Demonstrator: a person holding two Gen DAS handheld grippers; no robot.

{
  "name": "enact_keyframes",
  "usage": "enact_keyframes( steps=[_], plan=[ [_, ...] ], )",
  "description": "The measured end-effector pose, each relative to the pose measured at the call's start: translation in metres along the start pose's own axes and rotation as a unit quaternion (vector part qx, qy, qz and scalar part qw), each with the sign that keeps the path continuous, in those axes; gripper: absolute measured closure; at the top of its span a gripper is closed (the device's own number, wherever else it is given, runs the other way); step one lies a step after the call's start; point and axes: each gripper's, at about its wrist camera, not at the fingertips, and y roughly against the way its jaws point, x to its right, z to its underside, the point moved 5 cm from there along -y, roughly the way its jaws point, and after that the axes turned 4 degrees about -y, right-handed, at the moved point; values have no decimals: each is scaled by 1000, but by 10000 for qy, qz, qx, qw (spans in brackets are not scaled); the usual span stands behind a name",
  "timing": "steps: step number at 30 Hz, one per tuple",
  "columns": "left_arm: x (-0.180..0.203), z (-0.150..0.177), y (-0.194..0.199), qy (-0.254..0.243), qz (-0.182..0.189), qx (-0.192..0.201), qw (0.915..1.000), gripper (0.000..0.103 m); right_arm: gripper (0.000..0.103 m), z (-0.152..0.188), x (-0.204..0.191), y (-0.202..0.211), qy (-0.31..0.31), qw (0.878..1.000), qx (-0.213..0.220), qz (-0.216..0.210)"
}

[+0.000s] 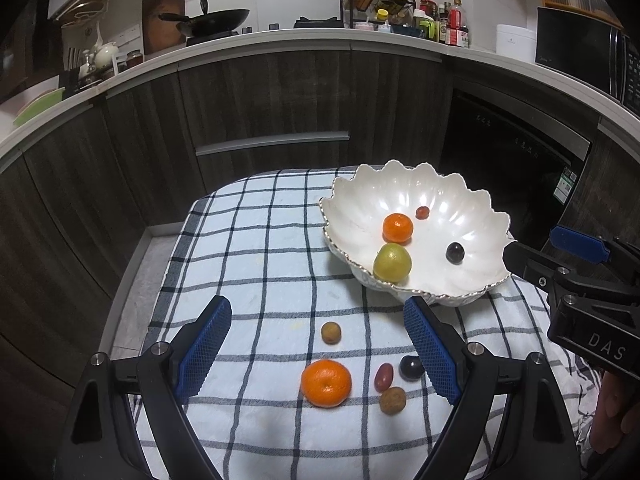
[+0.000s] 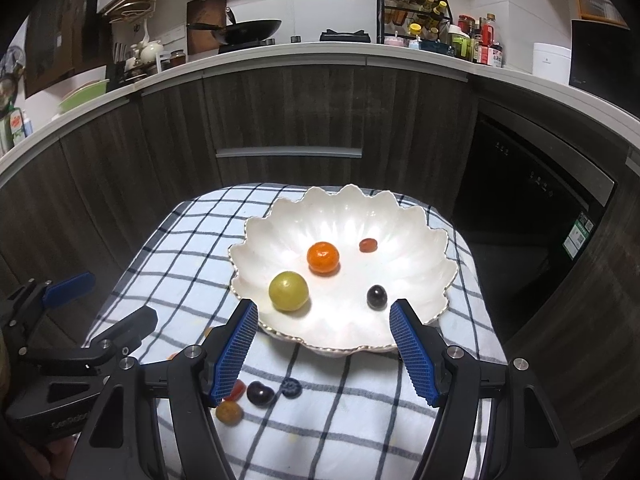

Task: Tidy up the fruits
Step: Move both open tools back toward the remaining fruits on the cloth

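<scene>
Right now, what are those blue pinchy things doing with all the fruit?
A person holds a gripper in each hand and is sorting fruit into the white bowl. An orange, a green fruit, a dark grape and a small red fruit already sit in it. The left gripper is open over the checked cloth, above another orange and four small fruits. The right gripper is open and empty at the bowl's near rim.
</scene>
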Motion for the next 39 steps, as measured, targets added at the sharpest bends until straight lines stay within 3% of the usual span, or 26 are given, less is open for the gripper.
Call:
enact_keyframes(
  steps=[20, 39],
  plan=[
    [-11, 45, -5, -13, -65, -224, 9997, 15, 34, 38, -20, -7, 143, 9997, -200, -60],
    [-15, 81, -20, -376, -55, -307, 9988, 15, 34, 77, -41, -23, 346, 9983, -466, -69]
  ],
)
